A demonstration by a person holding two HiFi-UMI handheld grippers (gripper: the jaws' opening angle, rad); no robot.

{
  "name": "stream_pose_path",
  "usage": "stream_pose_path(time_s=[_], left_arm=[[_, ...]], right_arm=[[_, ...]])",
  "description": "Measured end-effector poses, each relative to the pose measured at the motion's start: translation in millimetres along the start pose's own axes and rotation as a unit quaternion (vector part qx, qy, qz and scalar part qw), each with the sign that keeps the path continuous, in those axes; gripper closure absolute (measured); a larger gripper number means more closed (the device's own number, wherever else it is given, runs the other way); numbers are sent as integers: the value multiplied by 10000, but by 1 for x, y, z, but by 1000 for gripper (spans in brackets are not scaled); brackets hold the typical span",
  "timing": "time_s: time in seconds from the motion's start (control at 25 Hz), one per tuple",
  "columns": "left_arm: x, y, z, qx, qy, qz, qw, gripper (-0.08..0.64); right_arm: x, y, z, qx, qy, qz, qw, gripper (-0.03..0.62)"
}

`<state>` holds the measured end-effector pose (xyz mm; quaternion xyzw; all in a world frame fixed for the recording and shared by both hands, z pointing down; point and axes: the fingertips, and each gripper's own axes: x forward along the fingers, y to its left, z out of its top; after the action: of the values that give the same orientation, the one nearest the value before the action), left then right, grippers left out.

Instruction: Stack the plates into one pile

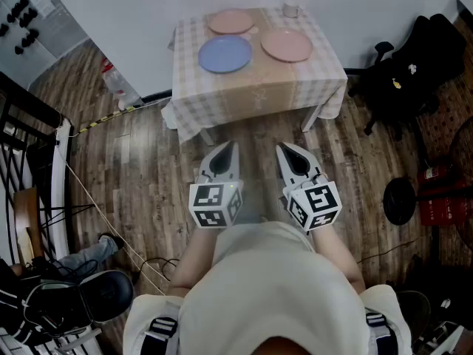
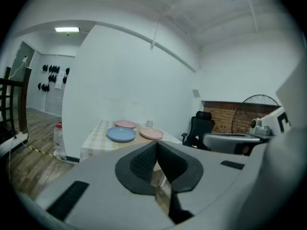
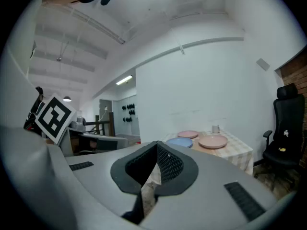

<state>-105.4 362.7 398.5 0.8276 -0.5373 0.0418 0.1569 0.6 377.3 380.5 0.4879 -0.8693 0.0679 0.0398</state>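
Note:
Three plates lie apart on a small table (image 1: 325, 87) with a checked cloth: a blue plate (image 1: 225, 53) at the front left, a pink plate (image 1: 231, 21) behind it and a second pink plate (image 1: 287, 45) at the right. Both grippers hang over the wooden floor, well short of the table. My left gripper (image 1: 227, 150) is shut and empty. My right gripper (image 1: 284, 151) is shut and empty too. In the left gripper view the blue plate (image 2: 121, 134) and the pink plates (image 2: 151, 134) show beyond the closed jaws; the right gripper view shows the plates (image 3: 213, 141) too.
A small white cup (image 1: 290, 10) stands at the table's back right corner. A black office chair (image 1: 410, 72) is right of the table, a water bottle (image 1: 117, 83) to its left. A black railing (image 1: 29, 124) and cables run along the left.

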Motion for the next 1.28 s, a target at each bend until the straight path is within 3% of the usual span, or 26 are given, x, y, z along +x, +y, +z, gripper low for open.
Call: stream_pose_path(time_s=[0.68, 0.88, 1.28], left_arm=[[2, -4, -2, -39, 21, -61, 10000, 557], [4, -6, 0, -55, 7, -58, 10000, 557], [11, -1, -3, -127, 76, -37, 9999, 557]], right_arm=[[-3, -2, -3, 18, 30, -15, 10000, 592], [-1, -3, -4, 289, 22, 175, 9994, 592], [5, -14, -7, 358, 38, 19, 9994, 592]])
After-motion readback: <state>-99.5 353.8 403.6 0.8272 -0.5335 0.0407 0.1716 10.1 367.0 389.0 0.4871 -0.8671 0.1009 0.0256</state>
